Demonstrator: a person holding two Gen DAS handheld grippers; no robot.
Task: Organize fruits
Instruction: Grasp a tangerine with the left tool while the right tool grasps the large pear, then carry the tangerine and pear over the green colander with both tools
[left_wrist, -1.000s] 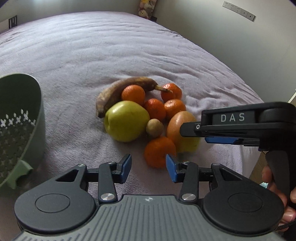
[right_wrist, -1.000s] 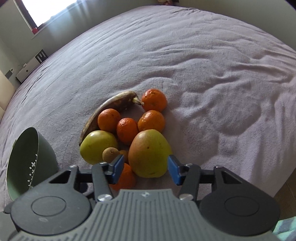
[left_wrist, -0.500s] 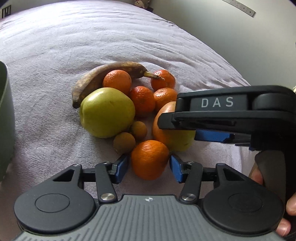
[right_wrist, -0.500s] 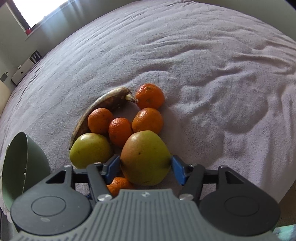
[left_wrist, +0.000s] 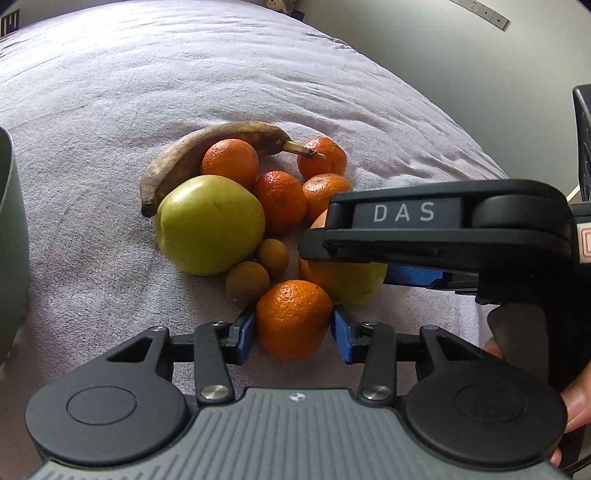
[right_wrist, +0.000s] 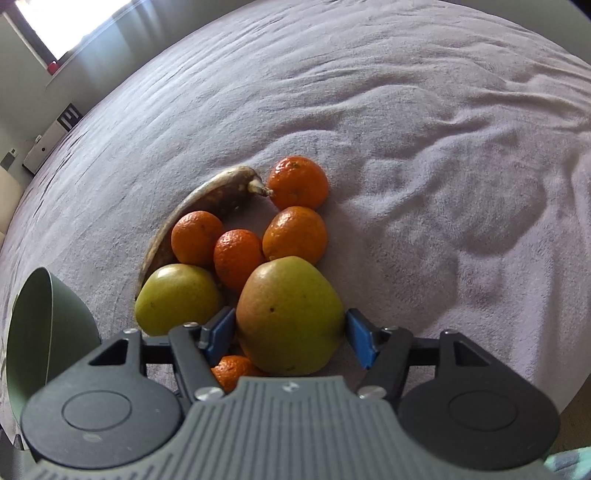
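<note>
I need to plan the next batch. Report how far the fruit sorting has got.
Done: nothing; all fruit lies in one heap on the bedspread, none visible in the green bowl. In hand: left gripper has just been closing on the nearest mandarin, pads touching it; right gripper, jaws just opening, straddles the large green-red fruit without gripping. Left: everything, banana and green apple included.

I see a wide bed under a wrinkled lilac cover (right_wrist: 424, 110) filling most of both views. Pale grey-green walls (left_wrist: 461, 74) rise behind it, one carrying a white socket strip (left_wrist: 480, 13). Daylight pours through a window (right_wrist: 70, 26) beyond a low white cabinet (right_wrist: 48, 147).
</note>
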